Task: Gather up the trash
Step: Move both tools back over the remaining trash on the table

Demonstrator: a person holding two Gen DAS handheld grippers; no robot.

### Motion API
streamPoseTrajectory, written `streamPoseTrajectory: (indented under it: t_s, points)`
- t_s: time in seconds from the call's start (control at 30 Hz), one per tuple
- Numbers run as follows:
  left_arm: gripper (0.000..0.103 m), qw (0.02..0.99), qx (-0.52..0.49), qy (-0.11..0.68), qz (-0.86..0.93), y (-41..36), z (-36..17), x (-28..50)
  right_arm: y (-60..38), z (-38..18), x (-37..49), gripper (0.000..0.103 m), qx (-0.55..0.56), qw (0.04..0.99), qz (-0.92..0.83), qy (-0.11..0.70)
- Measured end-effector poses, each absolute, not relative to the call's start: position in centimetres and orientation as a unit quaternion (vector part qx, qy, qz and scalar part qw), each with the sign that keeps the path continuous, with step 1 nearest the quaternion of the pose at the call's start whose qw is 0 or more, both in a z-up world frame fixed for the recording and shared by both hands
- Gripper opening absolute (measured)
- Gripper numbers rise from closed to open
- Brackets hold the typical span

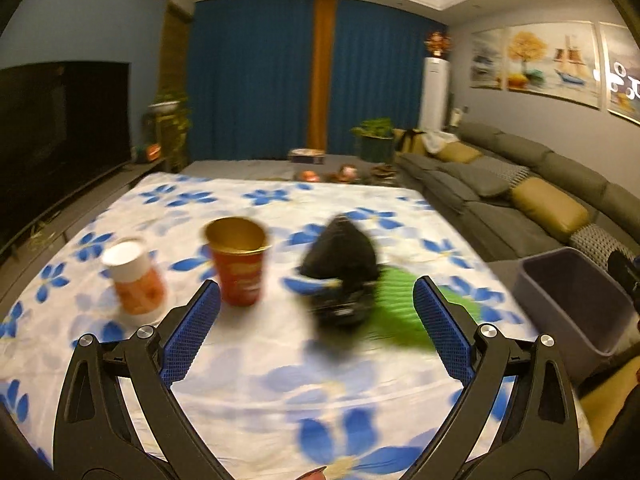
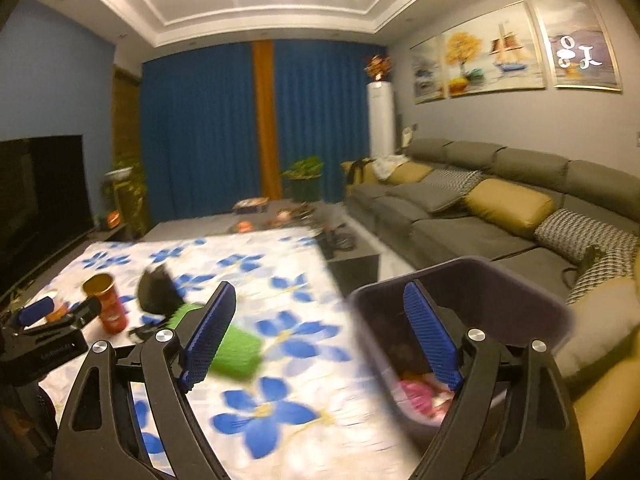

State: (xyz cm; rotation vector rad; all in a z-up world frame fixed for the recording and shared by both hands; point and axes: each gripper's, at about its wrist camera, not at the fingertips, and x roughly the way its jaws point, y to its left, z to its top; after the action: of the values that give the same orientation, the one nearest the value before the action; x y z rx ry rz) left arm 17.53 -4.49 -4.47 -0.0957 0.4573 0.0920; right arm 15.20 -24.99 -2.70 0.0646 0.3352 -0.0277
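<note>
Left gripper (image 1: 316, 312) was wide open, empty. White-lidded tub (image 1: 134, 280) sat at 10 o'clock, red cup (image 1: 240, 264) at 11, black crumpled item (image 1: 340, 276) on green wrapper (image 1: 394, 304) at 12. Right gripper (image 2: 316, 332) was spread, empty; bin (image 2: 460, 320) with pink trash (image 2: 416, 394) at 2 o'clock.

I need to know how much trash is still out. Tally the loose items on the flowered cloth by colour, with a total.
Red: 1, the red cup
White and orange: 1, the white-lidded container
Black: 1, the black crumpled item
Green: 1, the green item
Total: 4 on the cloth. Blur may hide small scraps.
</note>
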Motion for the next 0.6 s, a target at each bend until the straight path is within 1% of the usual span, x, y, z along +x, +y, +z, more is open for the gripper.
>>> streamPoseTrajectory:
  t_s: [0.27,0.6]
  points:
    - [0.095,0.966,-0.061,0.227,0.105,2.4,-4.8,16.0,-18.1,-4.3,16.9,0.083,0.016,0.978,0.045,0.201]
    - [0.095,0.957,-0.079,0.236,0.147,10.0,-5.5,16.0,-10.1,-4.6,18.6,0.083,-0.003,0.971,0.109,0.212]
